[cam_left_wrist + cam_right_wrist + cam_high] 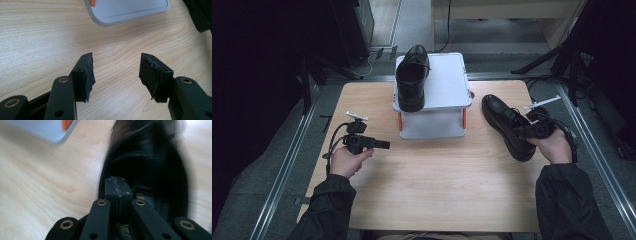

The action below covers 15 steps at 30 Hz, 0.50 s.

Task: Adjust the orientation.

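Right gripper (526, 131) jaws pressed together at collar of black shoe (507, 126), pads meet with no gap in right gripper view; whether collar is pinched cannot tell. Shoe lies on wooden table (427, 175), right of white step stand (439, 95). Second shoe (412, 77) sits atop stand. Left gripper (382, 145) jaws apart over bare table, nothing between.

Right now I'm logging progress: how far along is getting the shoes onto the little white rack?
Done: one black shoe stands on the white rack's top shelf. In hand: the right hand-held gripper, jaws together, is at the heel opening of the second shoe, which lies on the table. Left: lifting it onto the rack. The left hand-held gripper is open and empty.
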Available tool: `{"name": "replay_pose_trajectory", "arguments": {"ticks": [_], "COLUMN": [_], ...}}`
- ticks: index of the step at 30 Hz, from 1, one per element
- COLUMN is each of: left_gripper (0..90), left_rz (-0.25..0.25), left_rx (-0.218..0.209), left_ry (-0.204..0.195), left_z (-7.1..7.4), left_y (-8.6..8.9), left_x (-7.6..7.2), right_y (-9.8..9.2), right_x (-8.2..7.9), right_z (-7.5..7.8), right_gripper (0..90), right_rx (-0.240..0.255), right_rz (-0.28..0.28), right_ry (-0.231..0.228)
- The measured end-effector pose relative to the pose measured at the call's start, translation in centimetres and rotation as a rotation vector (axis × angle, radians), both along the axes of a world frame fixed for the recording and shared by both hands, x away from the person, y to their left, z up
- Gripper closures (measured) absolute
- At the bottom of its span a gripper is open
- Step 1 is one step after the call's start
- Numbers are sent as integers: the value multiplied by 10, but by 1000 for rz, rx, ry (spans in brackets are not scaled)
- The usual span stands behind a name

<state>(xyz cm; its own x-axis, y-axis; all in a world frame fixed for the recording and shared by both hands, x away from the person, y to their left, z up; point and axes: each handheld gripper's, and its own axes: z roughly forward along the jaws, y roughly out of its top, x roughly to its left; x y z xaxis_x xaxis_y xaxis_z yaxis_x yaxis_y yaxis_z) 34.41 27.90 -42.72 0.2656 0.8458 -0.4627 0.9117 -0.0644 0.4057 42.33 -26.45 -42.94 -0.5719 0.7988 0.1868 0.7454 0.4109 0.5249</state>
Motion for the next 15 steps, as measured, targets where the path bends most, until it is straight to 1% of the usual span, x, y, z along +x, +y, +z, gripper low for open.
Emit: {"name": "replay_pose_trajectory", "arguments": {"ticks": [1, 2, 3, 5, 6, 7, 10, 11, 15], "left_gripper": [450, 449, 449, 449, 449, 449, 449, 449, 449], "left_rz": [2, 3, 3, 4, 3, 9, 11, 14, 8], "left_rx": [1, 0, -4, -7, -8, -7, -11, -14, -11], "left_ry": [1, -1, -4, -8, -7, -5, -9, -10, -5], "left_z": [0, 0, 0, 1, 1, 1, 1, 1, 1], "left_y": [0, 0, 0, 1, 2, 2, 3, 3, 3], "left_x": [0, 0, -1, -1, -1, -1, -1, -1, -1], "right_y": [3, 6, 9, 13, 15, 16, 19, 22, 31], "right_x": [1, 3, 4, 4, 3, 3, 2, 2, 1], "right_z": [1, 3, 4, 4, 4, 5, 7, 8, 9], "right_gripper": [900, 900, 900, 900, 900, 900, 900, 900, 900], "right_rx": [3, -15, -23, -17, -19, -11, 74, 79, 76], "right_rz": [2, -3, -5, -9, -14, -17, -20, -17, -3], "right_ry": [12, 30, 39, 57, 59, 66, 98, 95, 73]}}
